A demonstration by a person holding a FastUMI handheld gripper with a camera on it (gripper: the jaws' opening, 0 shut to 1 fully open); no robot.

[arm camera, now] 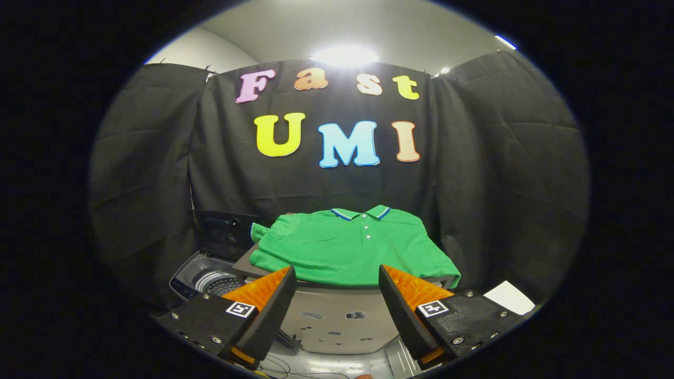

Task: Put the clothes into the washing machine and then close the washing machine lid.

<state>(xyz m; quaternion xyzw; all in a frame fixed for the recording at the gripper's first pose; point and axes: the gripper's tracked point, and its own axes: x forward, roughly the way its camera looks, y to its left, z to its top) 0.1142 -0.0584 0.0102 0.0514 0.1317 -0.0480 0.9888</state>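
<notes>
Green polo shirt (350, 245) lies flat on a raised platform (245, 267) just beyond the fingers; gripper (335, 276) is wide open, holding nothing. Open washing machine (210, 279) sits beside it, lower down.

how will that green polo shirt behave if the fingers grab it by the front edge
The green polo shirt is soft fabric lying flat, its hem draping over the board's edge, so it will likely go floppy and hang. Probably light. The gripper is open just short of it; a pinch may lift one layer only.

glaring ceiling light (345, 55), sharp, fisheye-bent edges
</notes>
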